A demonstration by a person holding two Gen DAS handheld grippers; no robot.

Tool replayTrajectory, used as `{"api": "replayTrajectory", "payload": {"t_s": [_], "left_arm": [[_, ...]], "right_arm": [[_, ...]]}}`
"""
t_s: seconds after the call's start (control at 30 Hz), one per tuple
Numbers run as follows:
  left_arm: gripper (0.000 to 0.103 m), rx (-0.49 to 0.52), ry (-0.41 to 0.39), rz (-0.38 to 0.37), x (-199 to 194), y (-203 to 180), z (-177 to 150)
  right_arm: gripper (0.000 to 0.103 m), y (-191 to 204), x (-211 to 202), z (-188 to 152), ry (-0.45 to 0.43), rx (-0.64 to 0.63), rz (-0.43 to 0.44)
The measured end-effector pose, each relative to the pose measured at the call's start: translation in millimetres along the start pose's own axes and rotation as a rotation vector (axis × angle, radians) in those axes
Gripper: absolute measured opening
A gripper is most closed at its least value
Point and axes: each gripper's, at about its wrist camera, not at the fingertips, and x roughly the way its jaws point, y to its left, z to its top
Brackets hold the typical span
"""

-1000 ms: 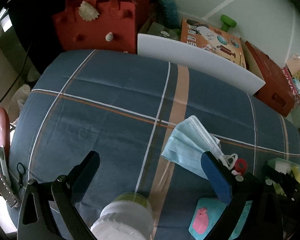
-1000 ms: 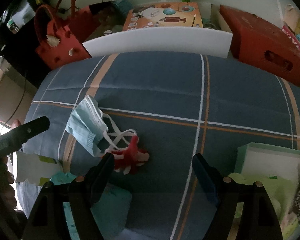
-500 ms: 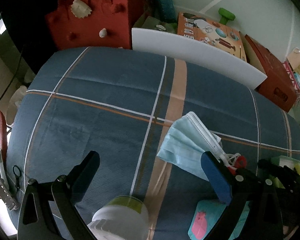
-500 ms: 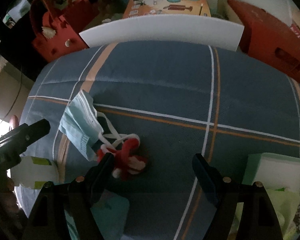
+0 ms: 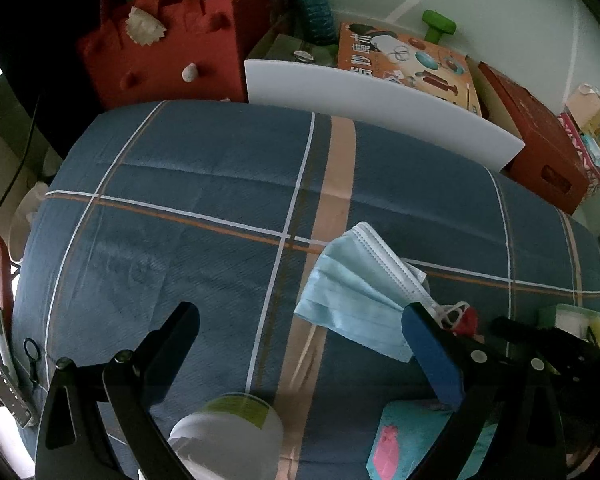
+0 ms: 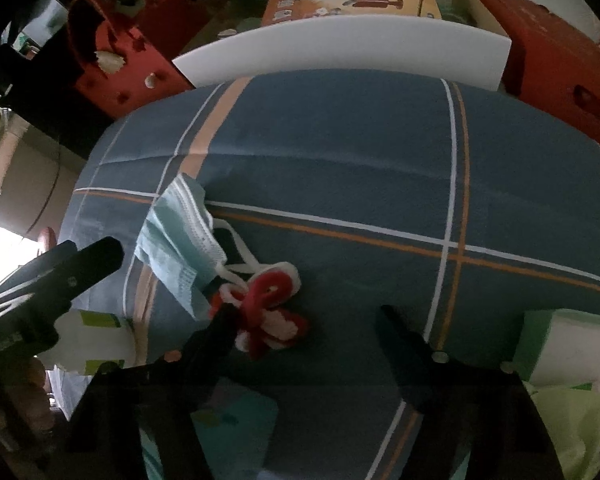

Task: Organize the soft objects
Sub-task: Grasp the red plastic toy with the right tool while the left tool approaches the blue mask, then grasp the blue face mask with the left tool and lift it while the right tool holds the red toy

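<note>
Right gripper [image 6: 306, 330] points steeply down, jaws parted and just been closing; its left finger [image 6: 216, 332] sits at a red-and-white yarn piece [image 6: 268, 312], not clamped. Left gripper [image 5: 300, 344] points steeply down, jaws wide apart, nothing gripped between them.

A pale blue pleated mask [image 6: 176, 240] lies crumpled on the plaid cloth, ahead and left of the right claw [image 6: 304, 324], its white ear loops trailing toward the claw. Tangled in those loops, a red-and-white knitted piece [image 6: 272, 312] sits against the claw's left finger, just inside the gap between the jaws.
</note>
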Motion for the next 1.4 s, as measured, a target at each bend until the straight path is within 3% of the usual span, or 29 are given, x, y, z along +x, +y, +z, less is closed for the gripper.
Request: {"api": "replayTrajectory", "payload": {"t_s": [0.2, 0.27, 0.43, 0.8, 1.17, 1.4], "left_arm": [[0.101, 0.001, 0.002, 0.001, 1, -1, 1], [0.101, 0.003, 0.003, -0.001, 2, -2, 1], [0.101, 0.014, 0.005, 0.001, 3, -6, 0], [0.101, 0.028, 0.008, -0.004, 5, -17, 0], [0.101, 0.042, 0.018, -0.004, 11, -27, 0], [0.101, 0.010, 0.052, -0.071, 22, -33, -2]], "right_arm": [[0.053, -1, -1, -6, -0.020, 0.025, 0.072], [0.052, -1, -3, -8, -0.030, 0.032, 0.073], [0.035, 4, -8, -13, -0.051, 0.018, 0.104], [0.031, -9, -20, -18, -0.108, 0.045, 0.136], [0.031, -45, -59, -18, -0.196, 0.100, 0.025], [0.031, -50, -76, -16, -0.240, 0.101, -0.004]]}}
